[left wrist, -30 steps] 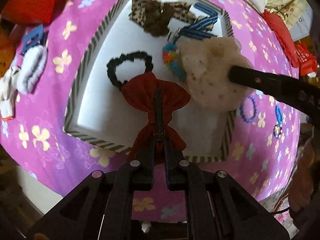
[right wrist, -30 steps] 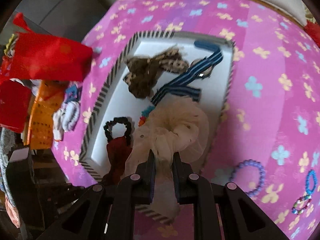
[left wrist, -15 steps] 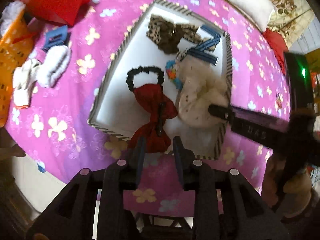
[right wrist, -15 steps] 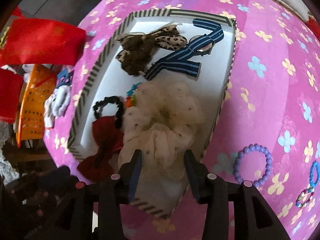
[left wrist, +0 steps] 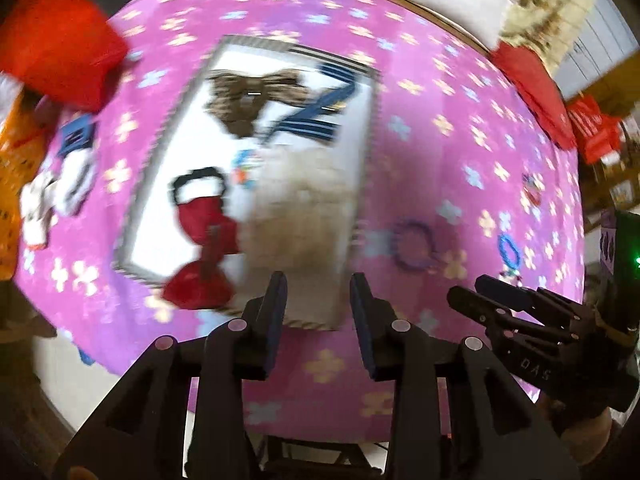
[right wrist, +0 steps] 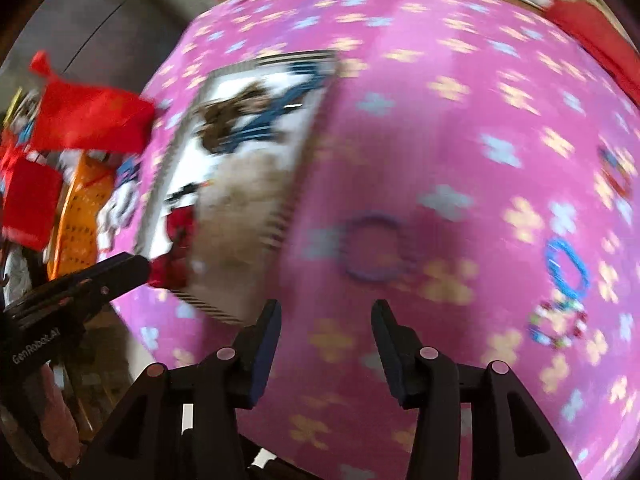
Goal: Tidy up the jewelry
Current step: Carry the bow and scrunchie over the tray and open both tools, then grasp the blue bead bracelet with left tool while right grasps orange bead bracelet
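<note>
A white tray with a striped rim [left wrist: 370, 128] [right wrist: 298, 184] lies on the pink flowered cloth. In it are a red bow [left wrist: 202, 236] [right wrist: 176, 236], a cream scrunchie [left wrist: 308, 204] [right wrist: 244, 200], a black hair tie [left wrist: 198, 178], a leopard bow [left wrist: 250, 98] and a blue striped bow [left wrist: 320, 116]. My left gripper [left wrist: 318, 296] is open and empty above the tray's near rim. My right gripper [right wrist: 324, 320] is open and empty over the cloth, near a purple bead bracelet [right wrist: 374, 248] [left wrist: 412, 244]. The views are blurred.
A blue bracelet [right wrist: 568, 268] and a multicolour bead bracelet [right wrist: 556, 326] lie right of the purple one. White and blue hair pieces [left wrist: 60, 184] lie left of the tray, beside an orange basket [right wrist: 80, 216] and red bags [left wrist: 60, 32].
Both grippers let go, the left of the red bow and the right of the cream scrunchie, and pulled back open. The right gripper swung right toward the purple bracelet.
</note>
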